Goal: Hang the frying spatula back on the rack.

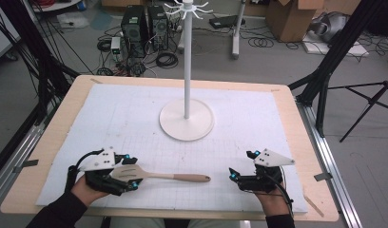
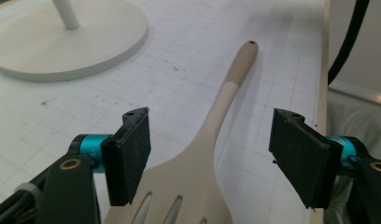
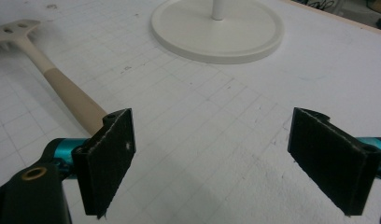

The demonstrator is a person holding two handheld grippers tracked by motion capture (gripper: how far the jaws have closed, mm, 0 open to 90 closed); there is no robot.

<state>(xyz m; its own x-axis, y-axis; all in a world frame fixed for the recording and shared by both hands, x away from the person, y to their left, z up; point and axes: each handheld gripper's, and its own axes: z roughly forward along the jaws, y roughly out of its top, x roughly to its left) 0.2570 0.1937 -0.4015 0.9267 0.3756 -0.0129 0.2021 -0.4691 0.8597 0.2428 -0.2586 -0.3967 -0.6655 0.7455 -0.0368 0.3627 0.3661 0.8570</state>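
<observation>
A beige slotted spatula lies flat on the white gridded mat near the front edge, head to the left, handle pointing right. My left gripper is open around the head. In the left gripper view the spatula runs up between the two wide-apart pads without touching either, and the left gripper holds nothing. My right gripper is open at the front right, just past the handle's end. In the right gripper view the right gripper has bare mat between its pads, and the spatula lies to its left.
A white stand with a round base and a tall thin pole rises from the mat's middle, with hooks at its top. The base lies ahead of both grippers. Wooden table edges frame the mat.
</observation>
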